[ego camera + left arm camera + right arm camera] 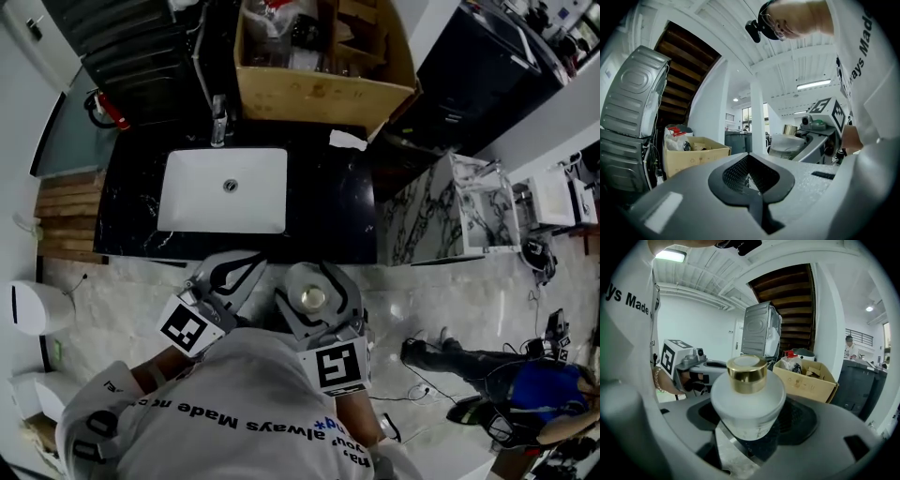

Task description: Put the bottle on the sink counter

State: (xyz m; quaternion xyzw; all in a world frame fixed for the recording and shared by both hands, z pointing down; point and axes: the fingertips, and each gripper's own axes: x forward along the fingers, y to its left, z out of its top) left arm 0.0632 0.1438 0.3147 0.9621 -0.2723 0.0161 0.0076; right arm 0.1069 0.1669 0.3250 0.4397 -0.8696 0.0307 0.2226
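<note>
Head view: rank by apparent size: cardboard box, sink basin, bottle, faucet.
1. cardboard box
2. sink basin
3. bottle, though it is nearer the camera, so it looks bigger than it is
4. faucet

The person wears a white short-sleeved T-shirt (234, 412) with black printed letters, among them "always Made", and it fills the lower middle of the head view. A thin bead bracelet (657, 380) sits on one wrist, at the left of the right gripper view. The left gripper (246, 267) and the right gripper (317, 278) have light grey shells with black textured pads, and each carries a white cube (339, 364) with black square markers
</note>
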